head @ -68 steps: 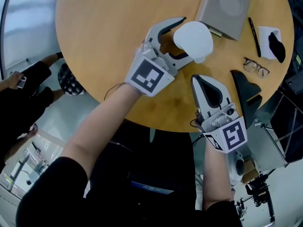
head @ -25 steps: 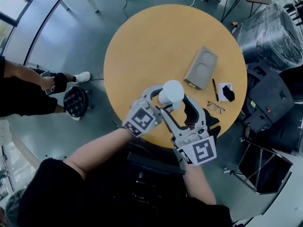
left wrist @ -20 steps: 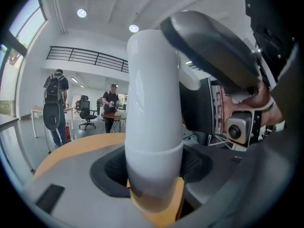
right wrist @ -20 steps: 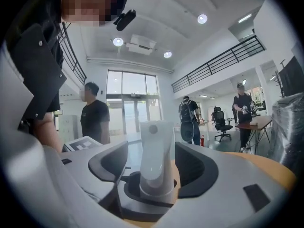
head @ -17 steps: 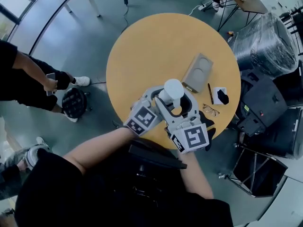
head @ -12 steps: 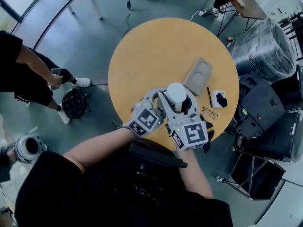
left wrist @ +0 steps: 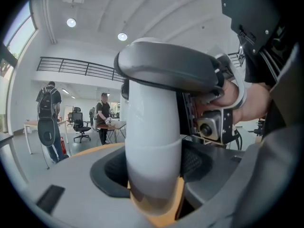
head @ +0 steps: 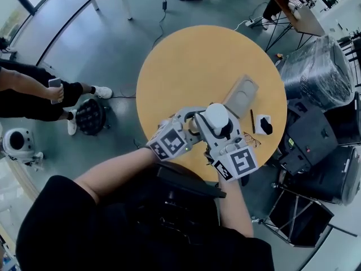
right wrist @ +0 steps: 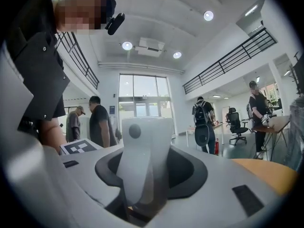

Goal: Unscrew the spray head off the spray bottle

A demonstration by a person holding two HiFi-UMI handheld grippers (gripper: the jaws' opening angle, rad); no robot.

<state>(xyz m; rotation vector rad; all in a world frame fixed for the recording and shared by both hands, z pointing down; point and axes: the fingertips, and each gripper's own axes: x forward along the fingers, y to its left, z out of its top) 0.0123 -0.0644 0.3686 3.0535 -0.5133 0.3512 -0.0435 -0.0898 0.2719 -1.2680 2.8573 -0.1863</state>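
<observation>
The white spray bottle stands upright near the front edge of the round wooden table. My left gripper comes in from the left and is shut on the bottle's body, which fills the space between its pads. From the near side my right gripper reaches the top. The spray head stands between its jaws, which are closing, and a dark gap shows on each side of it. In the left gripper view, one right jaw curves over the bottle's top.
Behind the bottle lie a grey flat box, a black pen, a white pad with a black object and glasses. People stand on the floor at the left. A wrapped bulky load stands at the right.
My right gripper has come up from the near side to the bottle and brought its jaws around the spray head. The left gripper has kept its hold. The head camera has pulled back.
</observation>
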